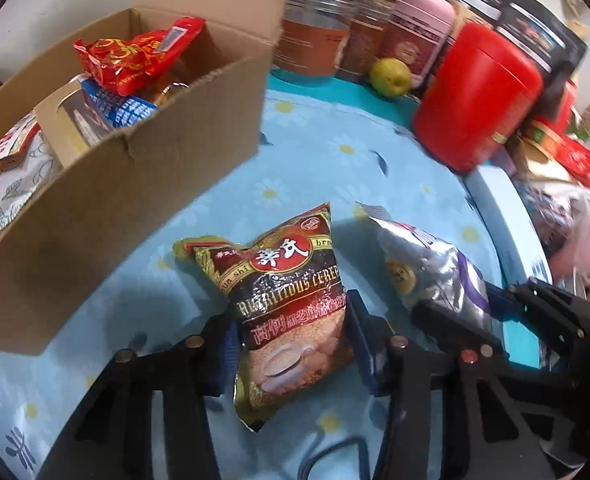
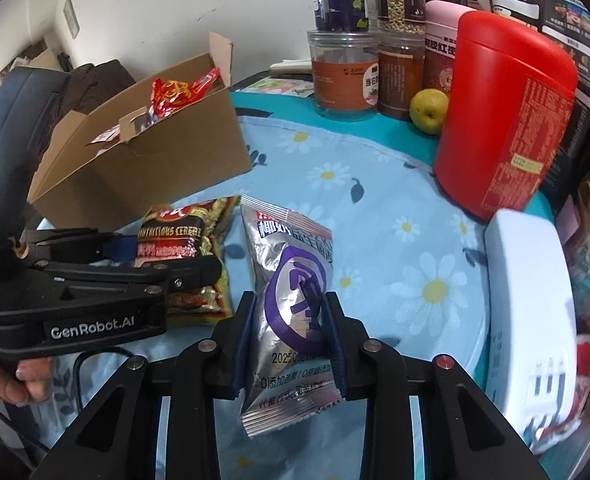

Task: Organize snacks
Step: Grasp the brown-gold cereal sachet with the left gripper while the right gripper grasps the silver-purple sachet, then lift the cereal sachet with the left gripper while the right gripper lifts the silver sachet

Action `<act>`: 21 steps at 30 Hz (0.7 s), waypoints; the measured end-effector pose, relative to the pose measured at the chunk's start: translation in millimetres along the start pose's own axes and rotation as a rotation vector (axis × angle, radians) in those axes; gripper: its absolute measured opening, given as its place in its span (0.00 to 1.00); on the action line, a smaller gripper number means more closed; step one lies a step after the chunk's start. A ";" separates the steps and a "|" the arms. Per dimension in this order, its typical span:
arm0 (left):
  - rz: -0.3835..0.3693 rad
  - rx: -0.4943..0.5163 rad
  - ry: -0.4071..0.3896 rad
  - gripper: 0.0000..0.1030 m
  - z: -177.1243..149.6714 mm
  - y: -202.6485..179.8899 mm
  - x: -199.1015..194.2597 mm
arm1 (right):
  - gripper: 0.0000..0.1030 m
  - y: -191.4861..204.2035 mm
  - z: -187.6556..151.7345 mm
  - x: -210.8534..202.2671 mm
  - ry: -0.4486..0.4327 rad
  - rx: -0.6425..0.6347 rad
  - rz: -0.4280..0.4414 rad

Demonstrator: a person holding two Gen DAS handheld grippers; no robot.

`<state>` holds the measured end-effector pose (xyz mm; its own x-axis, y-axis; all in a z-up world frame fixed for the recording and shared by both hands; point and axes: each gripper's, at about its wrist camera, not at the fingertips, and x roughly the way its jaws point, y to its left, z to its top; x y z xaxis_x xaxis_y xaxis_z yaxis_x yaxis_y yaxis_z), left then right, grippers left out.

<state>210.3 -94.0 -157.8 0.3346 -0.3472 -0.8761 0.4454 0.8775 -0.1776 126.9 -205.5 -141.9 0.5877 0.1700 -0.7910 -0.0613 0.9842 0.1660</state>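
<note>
My left gripper (image 1: 291, 336) is shut on a dark red and gold cereal packet (image 1: 291, 304), pinched at its sides over the blue daisy cloth. My right gripper (image 2: 289, 340) is shut on a silver and purple snack packet (image 2: 291, 300), which also shows at the right in the left wrist view (image 1: 435, 268). The cereal packet (image 2: 187, 236) and the left gripper (image 2: 163, 264) show at the left in the right wrist view. An open cardboard box (image 1: 107, 168) holding several snack packets, with a red packet (image 1: 135, 56) on top, stands at the left (image 2: 143, 160).
A red canister (image 2: 507, 116), a yellow-green fruit (image 2: 429, 110) and several jars (image 2: 345, 76) line the back of the table. A white box (image 2: 531, 300) lies at the right edge. A black chair (image 2: 19, 128) stands behind the cardboard box.
</note>
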 end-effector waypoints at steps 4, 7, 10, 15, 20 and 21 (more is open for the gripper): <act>-0.023 0.025 0.020 0.45 -17.6 -5.6 -9.0 | 0.31 7.0 -13.6 -10.4 0.009 0.003 0.005; -0.036 0.036 0.031 0.45 -31.7 -9.8 -17.0 | 0.31 13.9 -26.5 -19.5 0.019 0.002 0.000; -0.047 0.050 0.040 0.45 -47.4 -13.8 -25.9 | 0.31 21.7 -40.8 -30.1 0.028 -0.001 -0.004; -0.068 0.064 0.055 0.45 -74.6 -18.0 -38.7 | 0.31 34.4 -59.1 -45.8 0.042 -0.013 0.012; -0.084 0.078 0.075 0.45 -99.0 -19.9 -50.3 | 0.31 49.2 -79.0 -59.0 0.061 -0.046 0.017; -0.085 0.085 0.080 0.45 -103.0 -21.2 -52.3 | 0.31 51.5 -83.3 -61.6 0.066 -0.052 0.020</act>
<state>97.8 -60.4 -154.4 0.2267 -0.3887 -0.8930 0.5393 0.8136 -0.2172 20.3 -161.2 -133.7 0.5316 0.1912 -0.8251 -0.1159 0.9814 0.1528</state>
